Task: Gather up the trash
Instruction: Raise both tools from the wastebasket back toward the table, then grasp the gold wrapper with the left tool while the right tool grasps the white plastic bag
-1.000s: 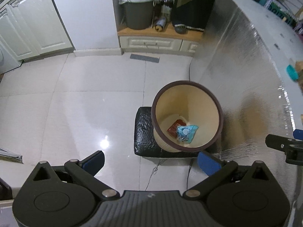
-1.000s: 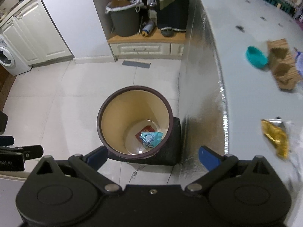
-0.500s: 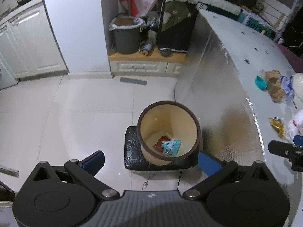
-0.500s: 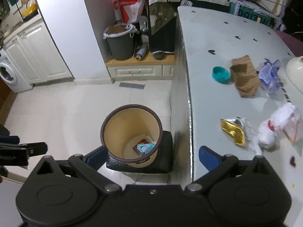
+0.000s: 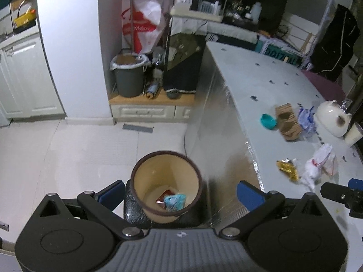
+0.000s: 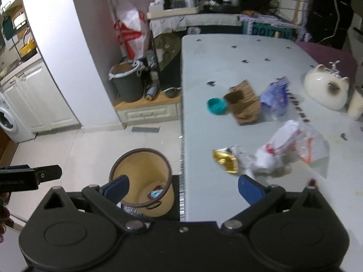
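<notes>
A beige bin with a brown rim (image 5: pixel 166 181) (image 6: pixel 140 181) stands on the floor beside the table; a red wrapper and a blue wrapper (image 5: pixel 174 201) lie in it. On the table (image 6: pixel 217 56) lie a gold wrapper (image 6: pixel 225 163) (image 5: pixel 287 170), a white crumpled plastic bag (image 6: pixel 292 151) (image 5: pixel 320 165), a brown cardboard piece (image 6: pixel 245 104), a teal lid (image 6: pixel 216 106) and a bluish wrapper (image 6: pixel 275 98). My left gripper (image 5: pixel 181 192) is open and empty above the bin. My right gripper (image 6: pixel 182 188) is open and empty over the table edge, near the gold wrapper.
A white cat-shaped pot (image 6: pixel 326 90) sits at the table's right. A grey lined bucket (image 5: pixel 128 77) stands on a low wooden cabinet (image 5: pixel 149 108) at the back. White cupboards (image 5: pixel 22 79) and a washing machine (image 6: pixel 6 122) are on the left.
Both grippers have risen and tilted up from over the bin; the table top and its trash have come into view. Both stay open and empty.
</notes>
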